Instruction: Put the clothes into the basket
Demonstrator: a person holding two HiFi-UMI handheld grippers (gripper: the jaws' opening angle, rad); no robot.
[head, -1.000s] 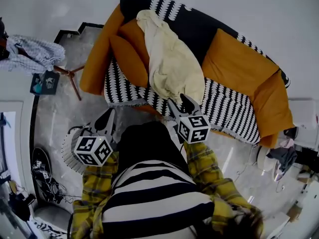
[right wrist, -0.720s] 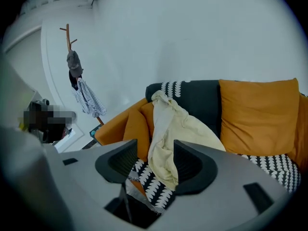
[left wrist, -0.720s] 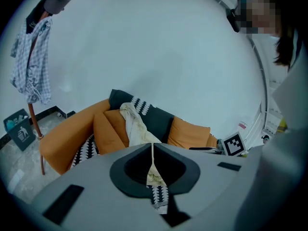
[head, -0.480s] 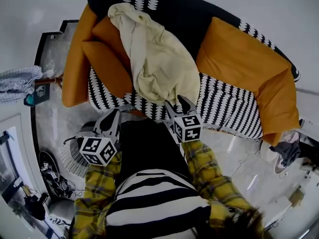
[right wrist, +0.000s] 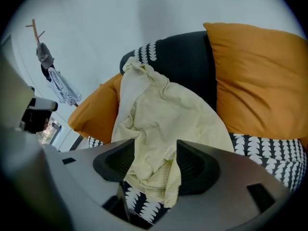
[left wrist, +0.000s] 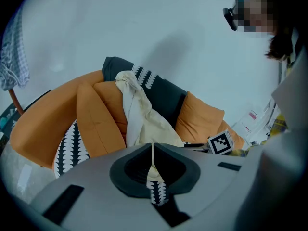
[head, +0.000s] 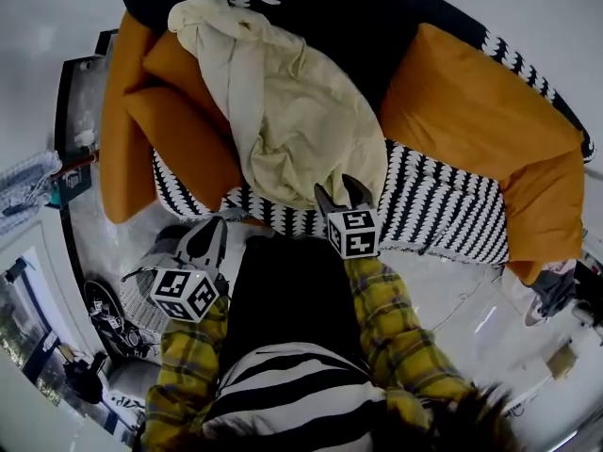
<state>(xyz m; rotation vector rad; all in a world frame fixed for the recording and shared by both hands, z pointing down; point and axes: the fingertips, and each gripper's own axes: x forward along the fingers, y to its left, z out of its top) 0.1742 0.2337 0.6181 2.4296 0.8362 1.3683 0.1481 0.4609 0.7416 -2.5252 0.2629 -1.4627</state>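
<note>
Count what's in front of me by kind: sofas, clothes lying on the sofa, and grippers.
sofa: 1
cream garment on the sofa: 1
grippers: 2 (left gripper, right gripper)
total: 4

1. We see a plain pale yellow shirt (head: 283, 111), with a faint fine check near its lower edge.
2. The sofa (head: 377, 26) under it looks black to us, with rows of white scalloped marks along its back and seat.
3. Its cushions (head: 480, 121) are plain orange.
4. Our sleeves (head: 386, 318) are yellow plaid with dark lines.
5. Our top (head: 292, 394) has broad black and white stripes.
6. We make out a hanging cloth (left wrist: 12, 52) in a small grey-and-white check.
</note>
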